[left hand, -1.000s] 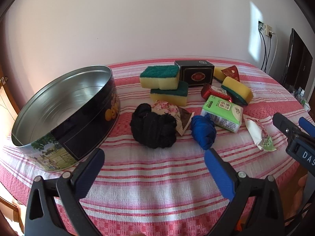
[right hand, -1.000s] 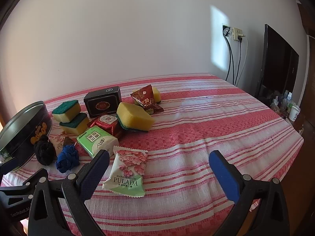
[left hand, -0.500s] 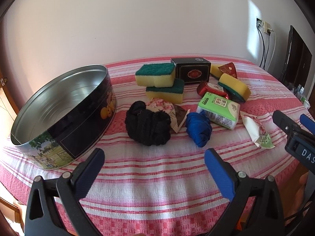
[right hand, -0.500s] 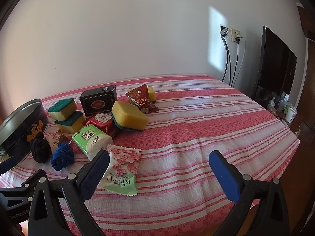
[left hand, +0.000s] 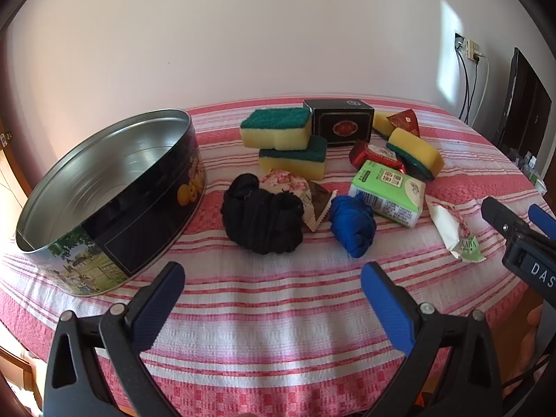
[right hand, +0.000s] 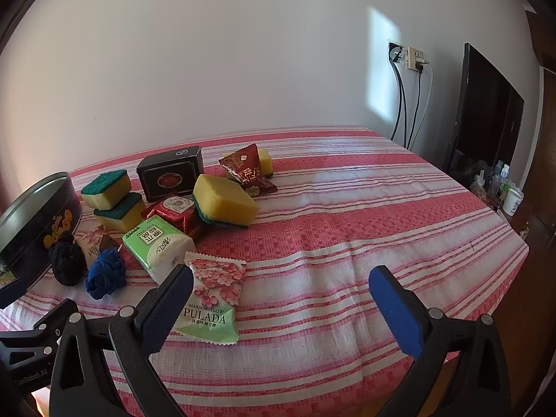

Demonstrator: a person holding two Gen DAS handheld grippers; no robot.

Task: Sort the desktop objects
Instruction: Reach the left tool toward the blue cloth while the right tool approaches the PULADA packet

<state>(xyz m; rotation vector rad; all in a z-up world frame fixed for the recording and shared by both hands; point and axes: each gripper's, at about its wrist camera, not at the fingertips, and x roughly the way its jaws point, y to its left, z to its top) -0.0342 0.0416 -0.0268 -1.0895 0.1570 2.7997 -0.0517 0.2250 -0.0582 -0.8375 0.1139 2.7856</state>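
My left gripper point(left hand: 272, 281) is open and empty above the table's front edge, short of a black cloth bundle point(left hand: 262, 217) and a blue cloth bundle point(left hand: 352, 224). An empty round tin point(left hand: 104, 194) stands to its left. My right gripper point(right hand: 278, 285) is open and empty; its left finger sits beside a Pulada marshmallow packet point(right hand: 213, 295). Behind lie a green tissue pack point(right hand: 158, 246), stacked green-topped sponges point(right hand: 113, 199), a yellow sponge point(right hand: 224, 199), a black box point(right hand: 170, 175) and red snack packets point(right hand: 248, 170).
The objects lie on a red-and-white striped tablecloth point(right hand: 347, 229). A wall socket with cables point(right hand: 410, 69) and a dark screen point(right hand: 486, 114) stand at the far right. The right gripper shows at the right edge of the left wrist view point(left hand: 521, 232).
Both grippers have shifted slightly toward the objects; the views sit a little closer and lower. Nothing was picked up or moved on the table.
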